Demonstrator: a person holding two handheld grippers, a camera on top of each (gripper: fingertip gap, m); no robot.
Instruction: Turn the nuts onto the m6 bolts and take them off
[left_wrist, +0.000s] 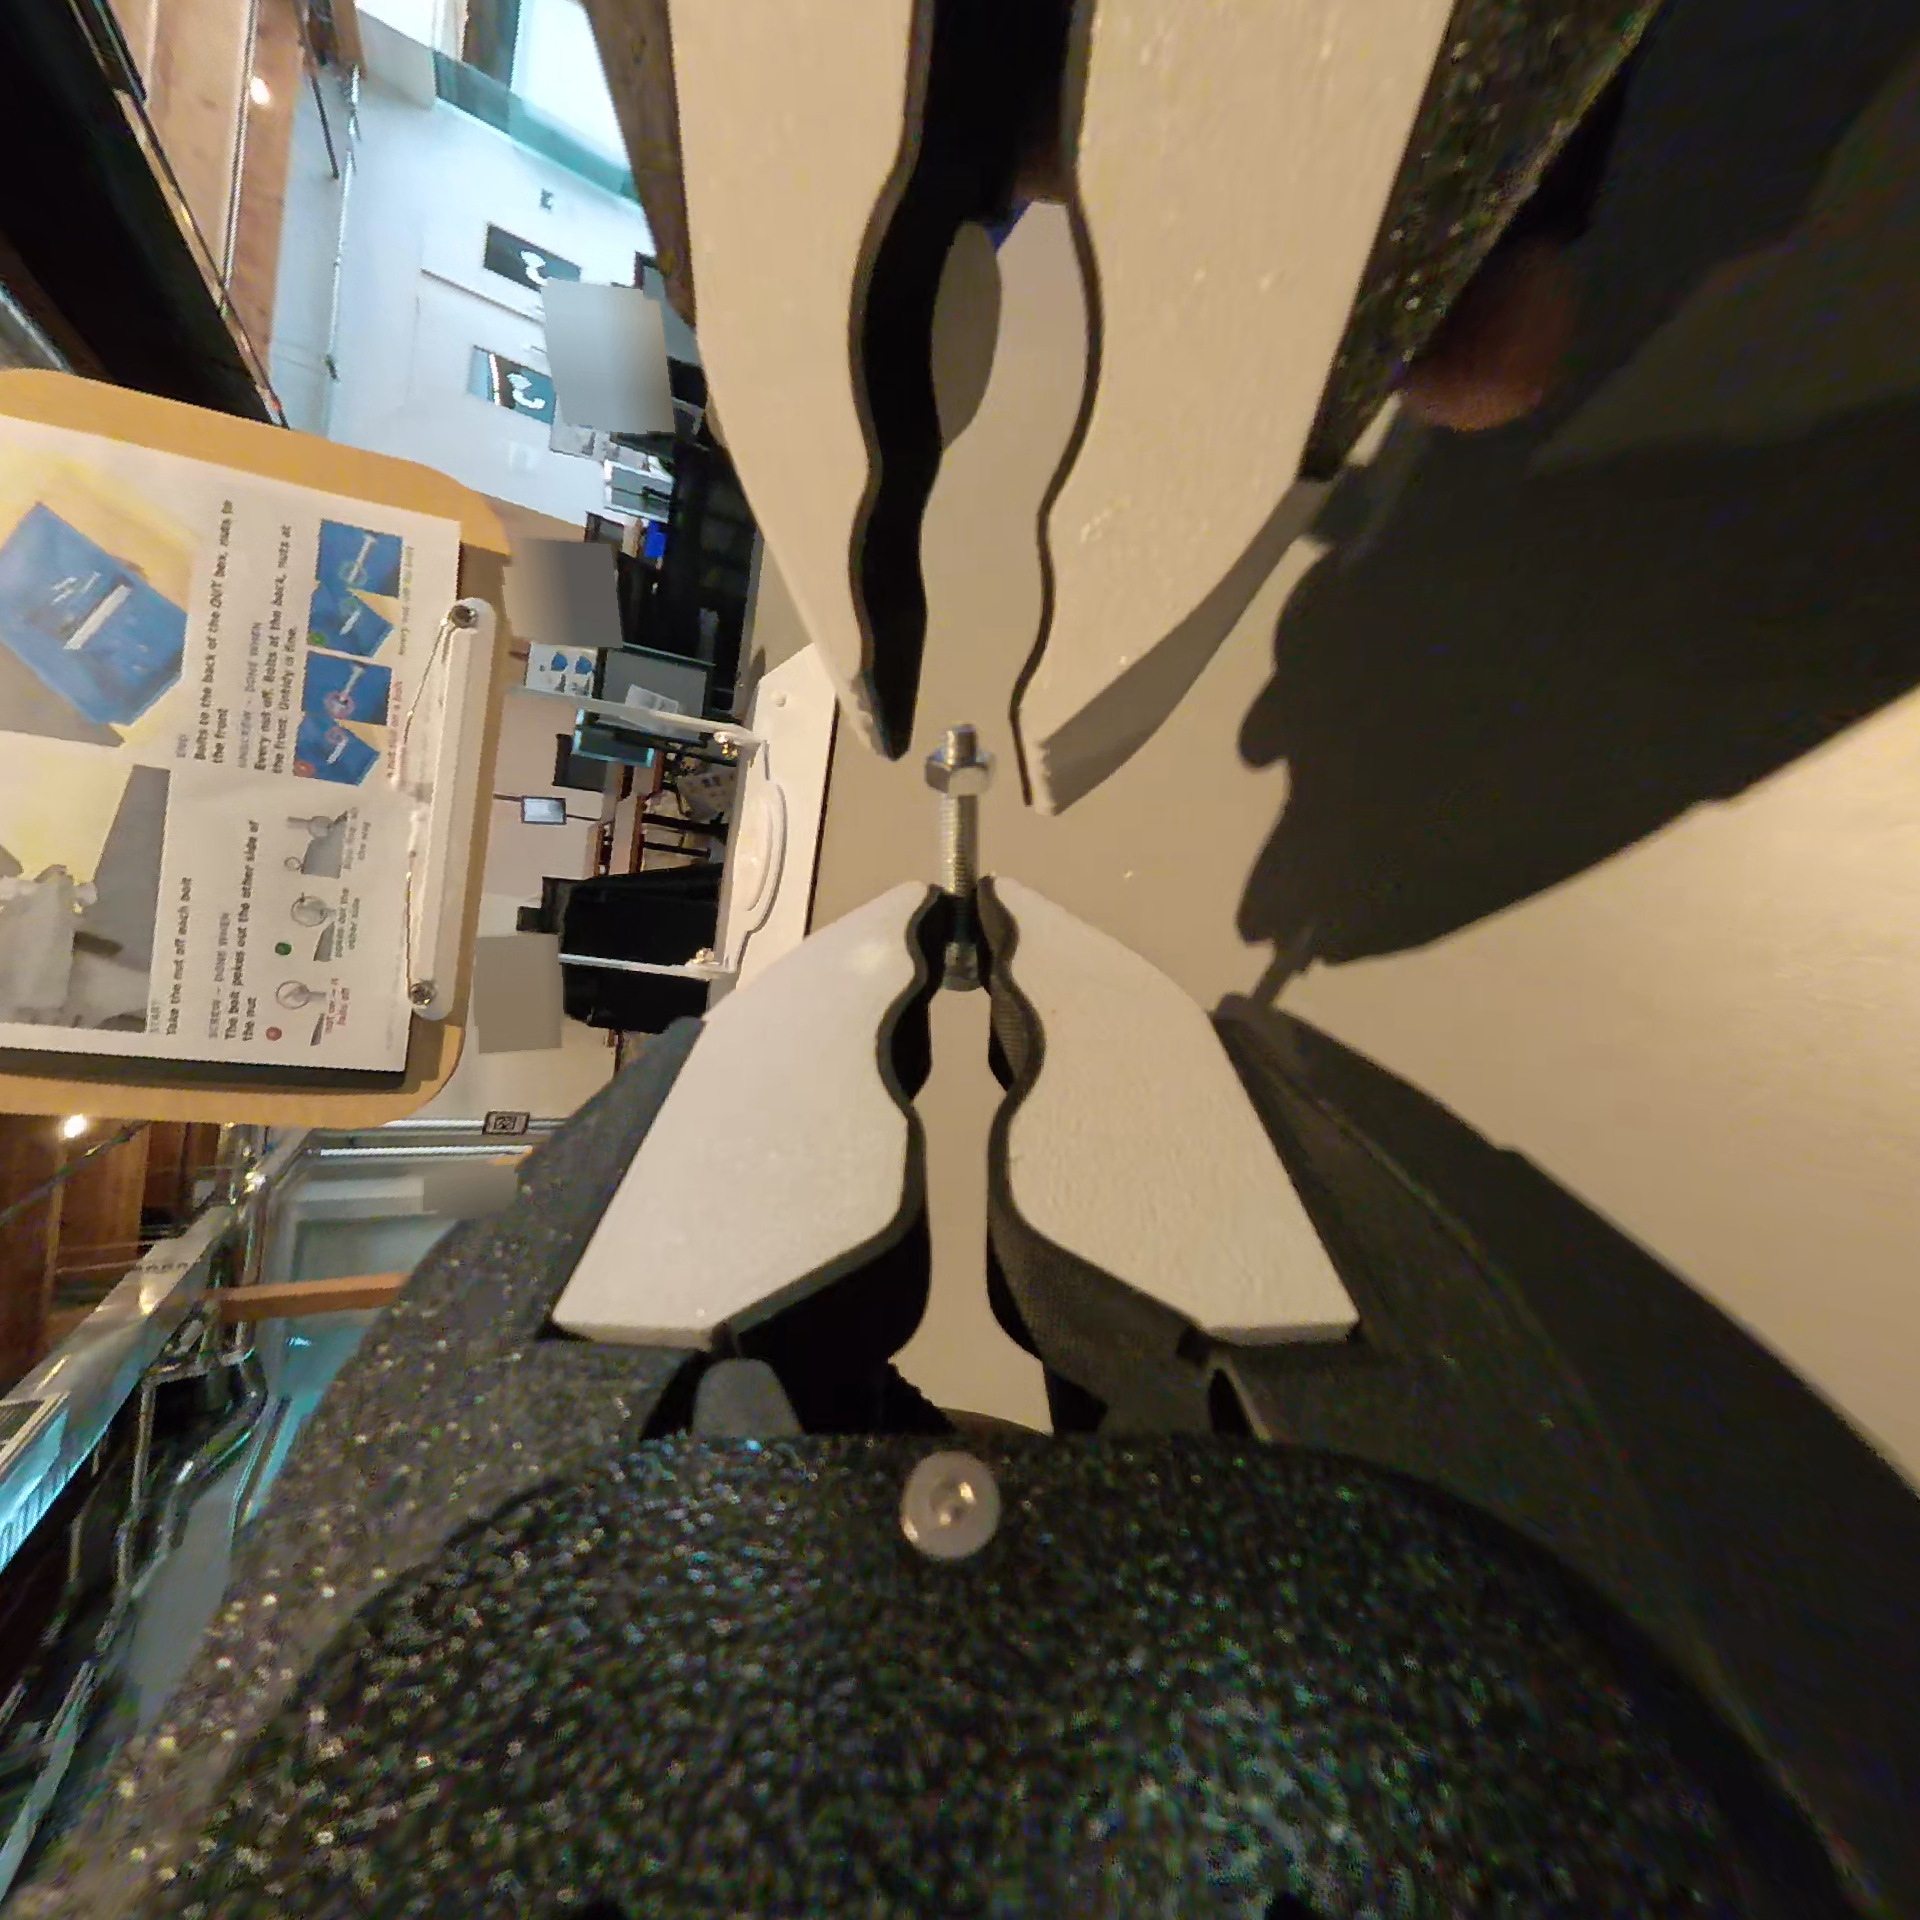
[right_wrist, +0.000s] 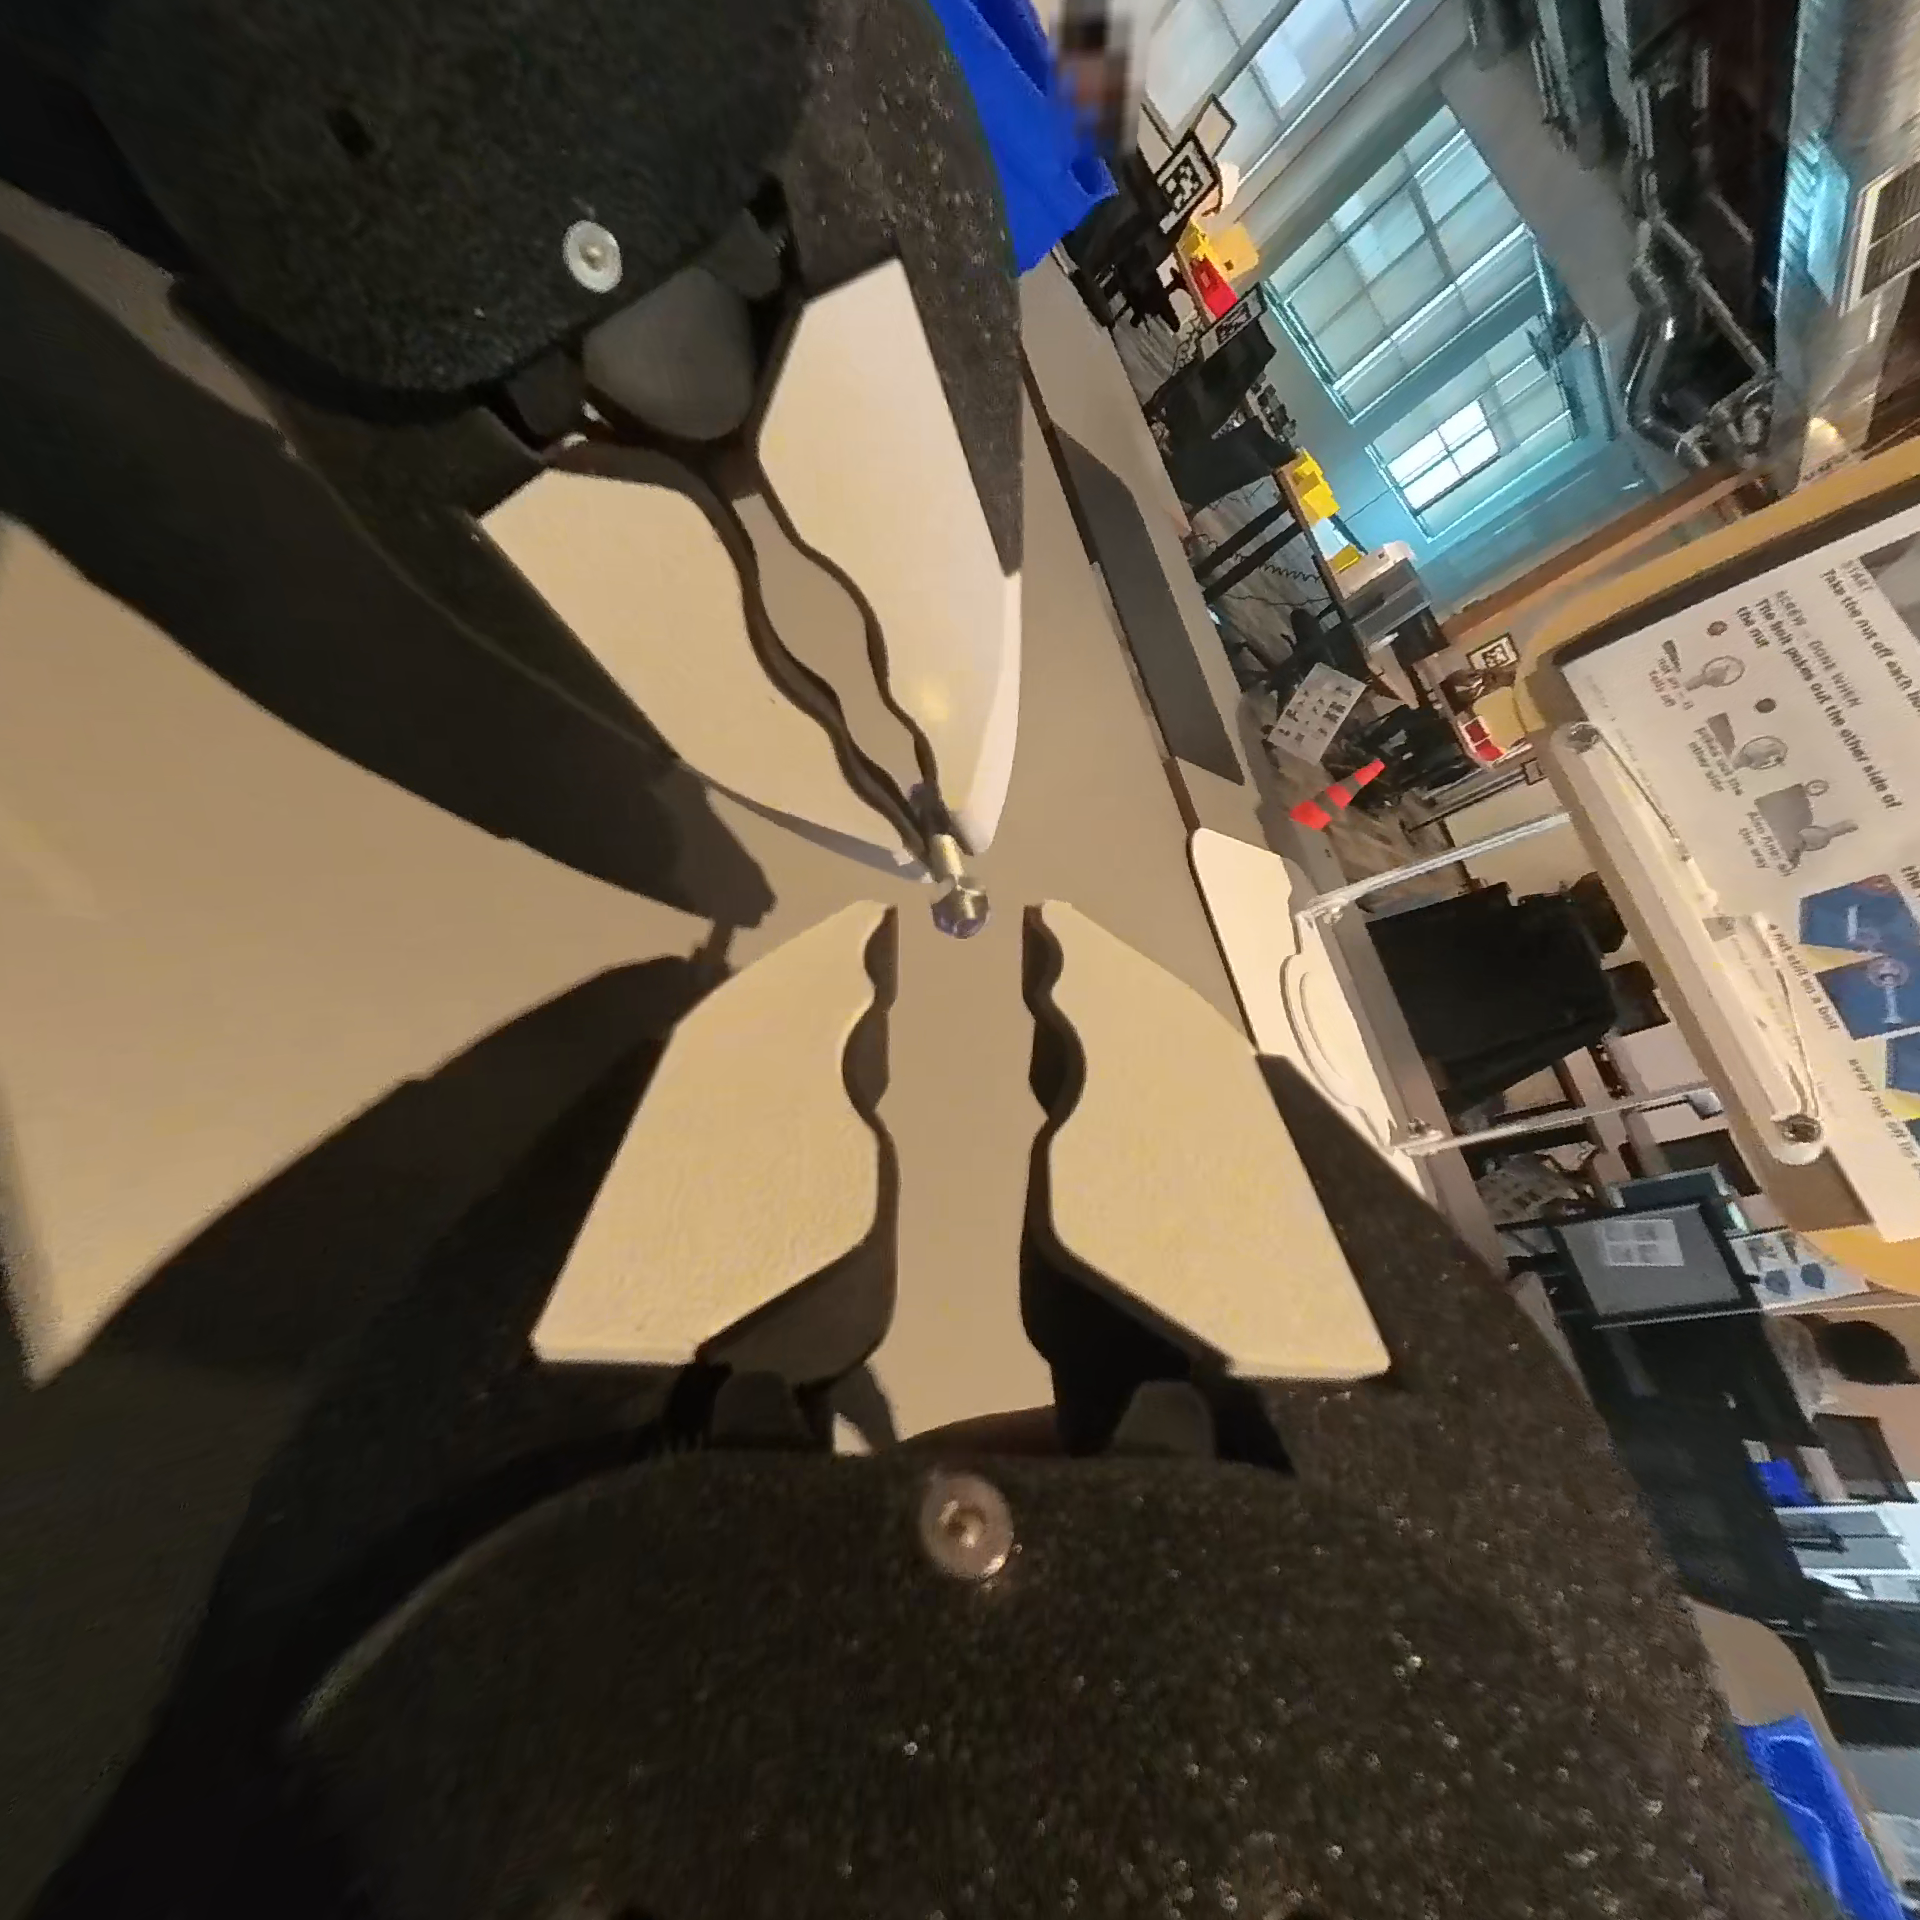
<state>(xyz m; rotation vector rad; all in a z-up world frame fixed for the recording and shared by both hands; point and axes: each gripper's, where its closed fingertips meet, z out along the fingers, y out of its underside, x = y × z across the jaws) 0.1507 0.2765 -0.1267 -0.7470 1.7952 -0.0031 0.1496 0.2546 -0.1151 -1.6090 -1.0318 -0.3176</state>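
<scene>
A silver M6 bolt (left_wrist: 956, 831) is held in the air above the pale table (left_wrist: 1507, 987). A hex nut (left_wrist: 958, 771) sits near its far end. My left gripper (left_wrist: 961, 894) is shut on the bolt's near end. My right gripper (left_wrist: 961, 764) comes from the opposite side. It is open, with a fingertip on each side of the nut and gaps showing. In the right wrist view the nut (right_wrist: 961, 914) is end-on between my right gripper's (right_wrist: 958, 914) open fingertips. Behind it, my left gripper (right_wrist: 940, 831) pinches the bolt (right_wrist: 948, 854).
An instruction sheet on a wooden board (left_wrist: 208, 727) stands at the table's edge, also in the right wrist view (right_wrist: 1766, 831). A white and clear plastic stand (left_wrist: 774, 831) is beside it. A blue bin (right_wrist: 1039, 125) is behind the left gripper. Furniture fills the room beyond. The tips of both grippers are at nearly the same place.
</scene>
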